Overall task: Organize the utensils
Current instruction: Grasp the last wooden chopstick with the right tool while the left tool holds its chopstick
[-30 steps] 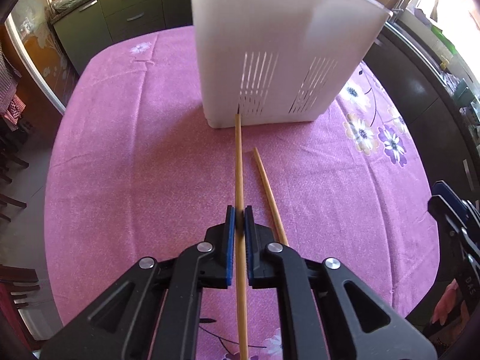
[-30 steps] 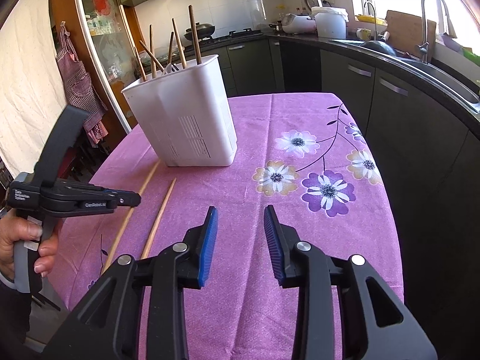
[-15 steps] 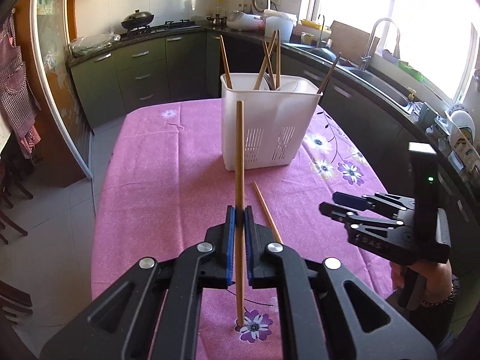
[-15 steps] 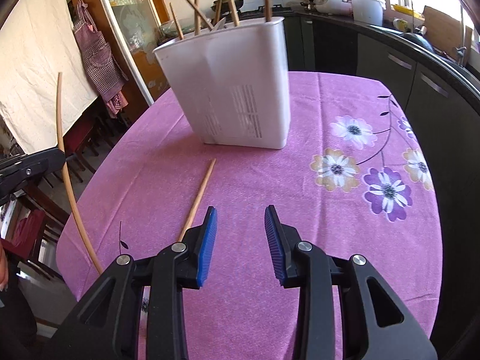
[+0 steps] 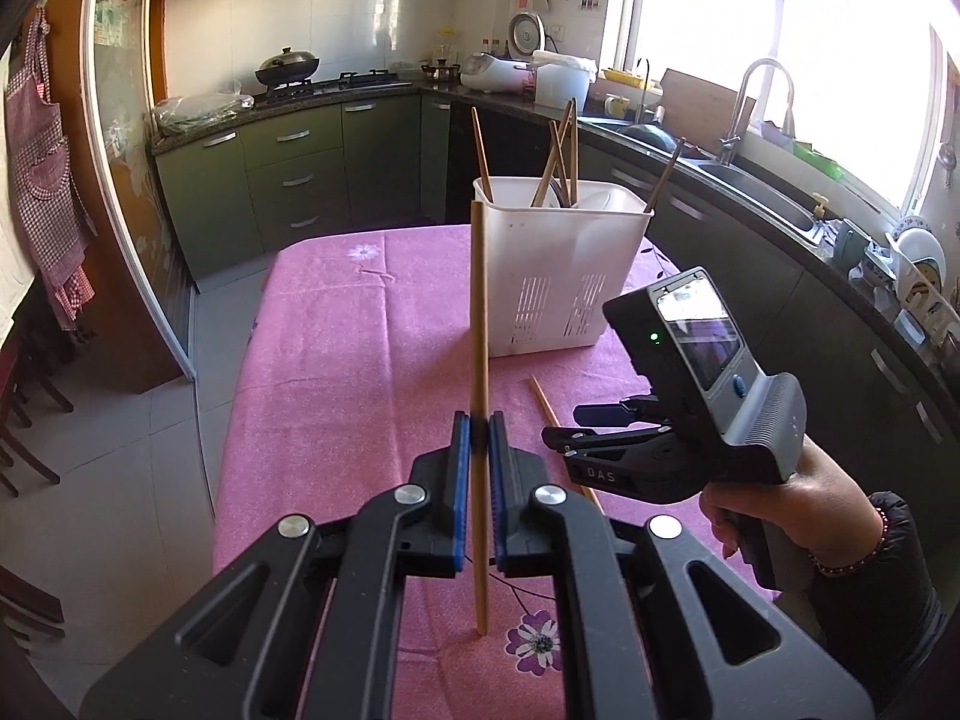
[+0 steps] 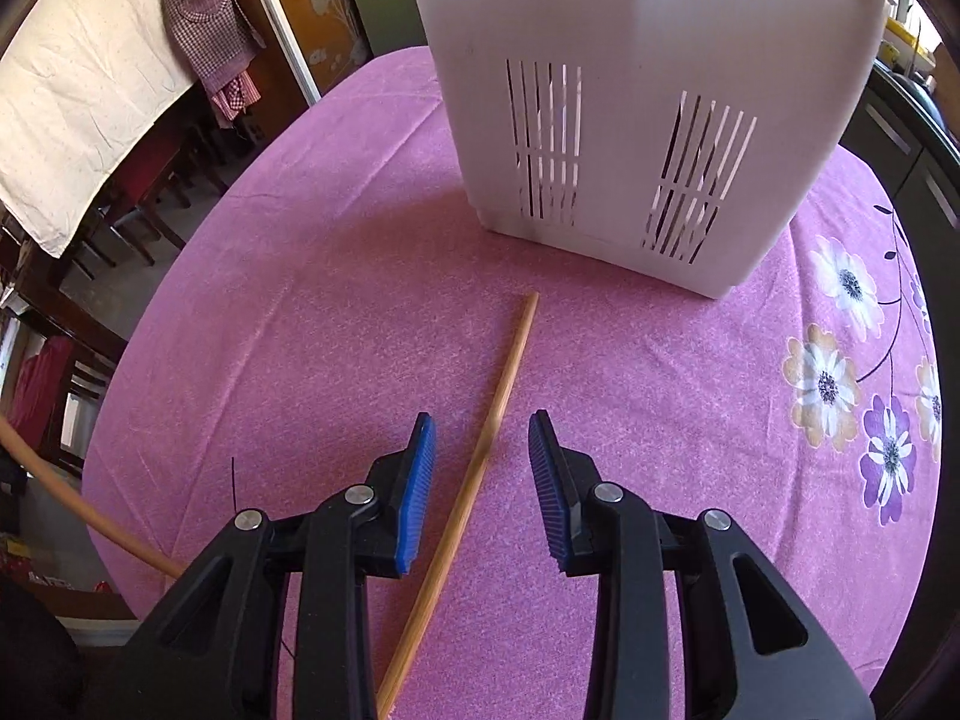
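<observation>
Wooden chopstick [image 5: 478, 324] stands upright in the left claw [image 5: 478, 429], whose blue pads pinch it in front of the white basket [image 5: 561, 267]. Second chopstick [image 6: 480, 468] lies flat on the pink tabletop [image 6: 336, 312], near the basket, between the spread pads of the right claw [image 6: 482, 438], which do not touch it.

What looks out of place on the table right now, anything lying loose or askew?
One chopstick lies loose on the pink tablecloth, slanted in front of the white utensil holder instead of standing in it. The right gripper hovers with its jaws open on either side of it. Nothing looks spilled or damaged.
</observation>
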Demonstrator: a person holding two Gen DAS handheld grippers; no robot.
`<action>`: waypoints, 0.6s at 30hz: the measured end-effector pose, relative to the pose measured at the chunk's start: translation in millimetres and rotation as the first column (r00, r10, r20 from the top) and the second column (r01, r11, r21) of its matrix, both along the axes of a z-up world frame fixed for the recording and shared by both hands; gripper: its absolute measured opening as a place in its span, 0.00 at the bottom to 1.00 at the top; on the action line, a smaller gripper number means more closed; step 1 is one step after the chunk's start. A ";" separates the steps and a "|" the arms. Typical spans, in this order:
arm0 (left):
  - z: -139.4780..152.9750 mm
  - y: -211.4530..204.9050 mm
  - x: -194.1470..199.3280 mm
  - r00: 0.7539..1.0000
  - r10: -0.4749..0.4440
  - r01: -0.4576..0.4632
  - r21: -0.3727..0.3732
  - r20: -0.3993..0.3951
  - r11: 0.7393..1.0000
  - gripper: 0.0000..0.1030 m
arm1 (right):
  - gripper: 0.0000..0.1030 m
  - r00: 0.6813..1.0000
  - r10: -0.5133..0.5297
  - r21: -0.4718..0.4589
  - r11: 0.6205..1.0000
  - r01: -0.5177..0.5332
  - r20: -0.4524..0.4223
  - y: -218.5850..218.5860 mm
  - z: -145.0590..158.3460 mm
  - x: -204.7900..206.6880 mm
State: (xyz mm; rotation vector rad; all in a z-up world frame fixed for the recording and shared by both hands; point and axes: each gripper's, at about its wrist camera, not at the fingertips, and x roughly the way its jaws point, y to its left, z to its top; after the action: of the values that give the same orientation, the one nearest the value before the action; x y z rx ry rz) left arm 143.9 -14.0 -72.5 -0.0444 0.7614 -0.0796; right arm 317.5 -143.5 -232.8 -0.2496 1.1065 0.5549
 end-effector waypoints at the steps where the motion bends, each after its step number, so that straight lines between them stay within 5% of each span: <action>1: -0.3 0.7 -0.4 1.000 -0.001 0.001 -0.001 0.002 1.000 0.06 | 0.32 1.000 0.002 -0.004 1.000 -0.002 -0.007 1.8 -2.3 -0.1; 5: -0.8 2.0 -2.5 1.000 -0.008 0.008 -0.007 0.007 1.000 0.06 | 0.26 1.000 -0.003 -0.034 0.999 0.003 0.007 8.0 -5.8 1.8; 8: -0.7 2.8 -4.6 1.000 -0.013 0.013 -0.008 0.012 1.000 0.06 | 0.10 1.000 -0.016 -0.035 0.999 0.017 0.019 10.1 -7.2 5.7; 14: -0.8 6.6 -6.3 1.000 -0.003 0.003 -0.013 0.014 1.000 0.06 | 0.07 0.998 -0.037 0.006 0.999 0.037 0.059 -1.4 -1.0 4.9; 18: 0.2 6.5 -7.3 1.000 -0.001 0.001 -0.010 0.013 1.000 0.06 | 0.07 0.990 -0.060 0.085 0.995 0.049 0.130 -21.3 34.5 -2.9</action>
State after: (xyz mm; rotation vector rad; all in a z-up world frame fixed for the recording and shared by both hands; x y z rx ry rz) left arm 136.6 -7.6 -72.3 -0.0528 0.7478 -0.0849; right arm 314.6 -164.8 -198.2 -0.1819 0.9573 0.5264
